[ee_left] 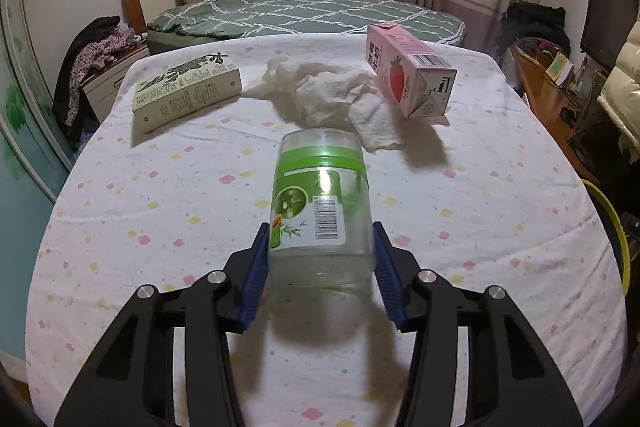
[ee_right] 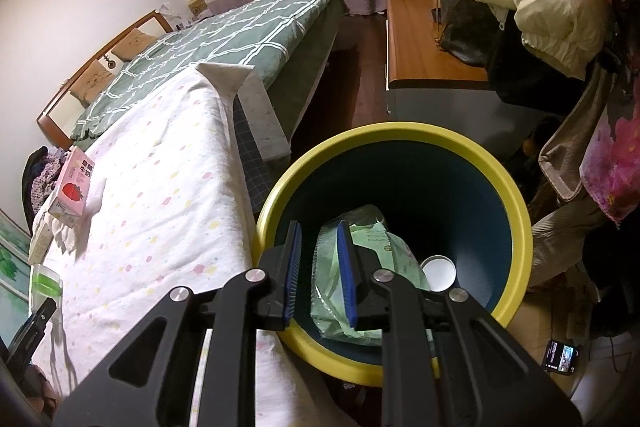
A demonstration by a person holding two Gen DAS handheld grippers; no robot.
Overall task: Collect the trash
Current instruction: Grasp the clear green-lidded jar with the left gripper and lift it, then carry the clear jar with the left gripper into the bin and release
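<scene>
Clamped between the blue pads of the left gripper (ee_left: 320,259) is a clear plastic jar (ee_left: 320,203), lying on its side on the white tablecloth (ee_left: 160,227) dotted with small pink and yellow flowers. Its long axis runs straight away from the camera, one end between the pads and the other end toward the far side of the table. It is see-through, with a green band round the far part, a green label with a bamboo drawing and a white barcode patch on top. Both pads press on its sides.

Beyond it, a crumpled white tissue (ee_left: 332,95) lies near the middle of the cloth. Left of that lies a flat cream-and-green carton (ee_left: 186,91), its long side slanting up to the right. Right of the tissue a pink strawberry milk carton (ee_left: 412,71) stands tilted, its top leaning to the left.

From the right wrist, the right gripper (ee_right: 318,275) hangs over a round bin (ee_right: 516,211) with a yellow rim and dark blue inside, standing just beside the table edge. Its pads stand narrowly apart with nothing pinched between them. Inside the bin lie a pale green plastic wrapper (ee_right: 384,259) and, deeper down, a white round lid-like thing (ee_right: 440,273). Far left on the cloth the pink carton shows again, with the jar at the picture's edge.
</scene>
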